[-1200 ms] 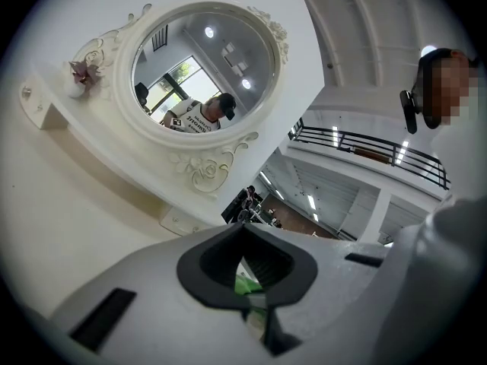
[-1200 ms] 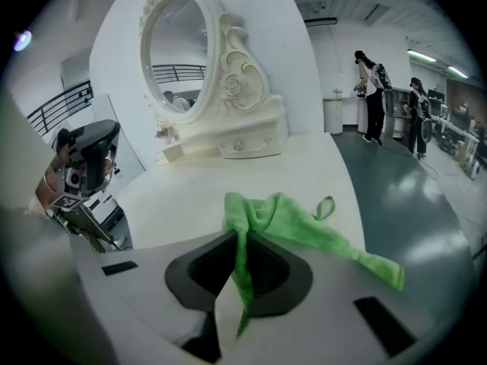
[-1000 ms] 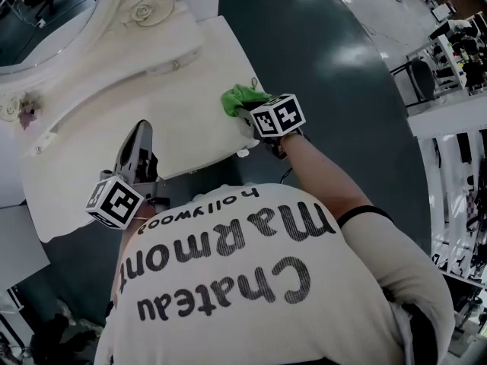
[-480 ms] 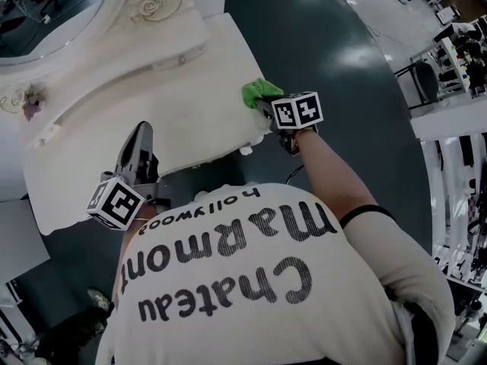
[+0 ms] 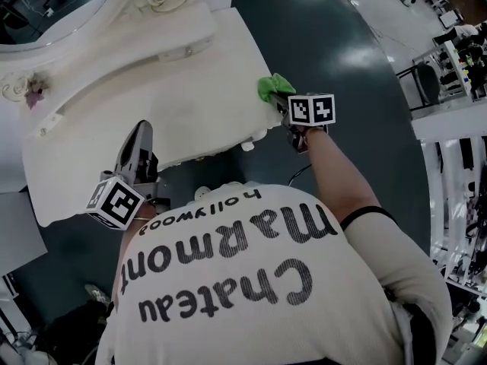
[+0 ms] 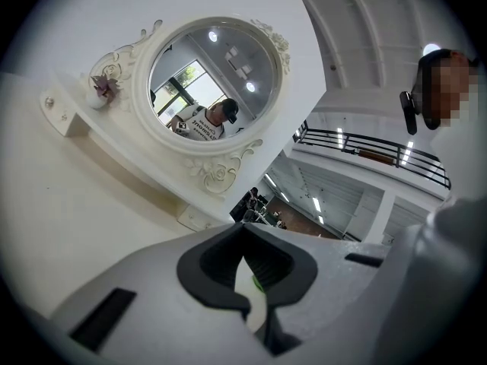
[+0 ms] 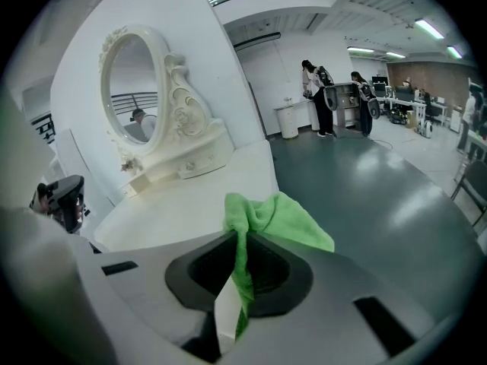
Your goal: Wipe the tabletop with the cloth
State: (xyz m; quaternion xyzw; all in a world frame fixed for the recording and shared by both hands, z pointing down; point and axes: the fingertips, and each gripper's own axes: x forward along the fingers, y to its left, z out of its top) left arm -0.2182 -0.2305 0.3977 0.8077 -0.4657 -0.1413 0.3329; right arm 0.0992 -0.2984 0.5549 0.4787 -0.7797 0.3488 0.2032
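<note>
Head view, seemingly mid-wipe: green cloth (image 5: 272, 87) pinched in the right gripper (image 5: 283, 102) at the counter's (image 5: 152, 105) right edge, left gripper (image 5: 140, 131) closed on nothing by the near edge, wiped share impossible to tell.

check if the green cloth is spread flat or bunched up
Bunched up: the green cloth is gathered into folds, pinched between the right gripper's jaws.

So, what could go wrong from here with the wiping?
The green cloth sits right at the tabletop's edge on the person's right, so the next stroke may slide off over the floor. The right gripper pinches only a narrow fold of it, and dragging could pull the cloth free.
</note>
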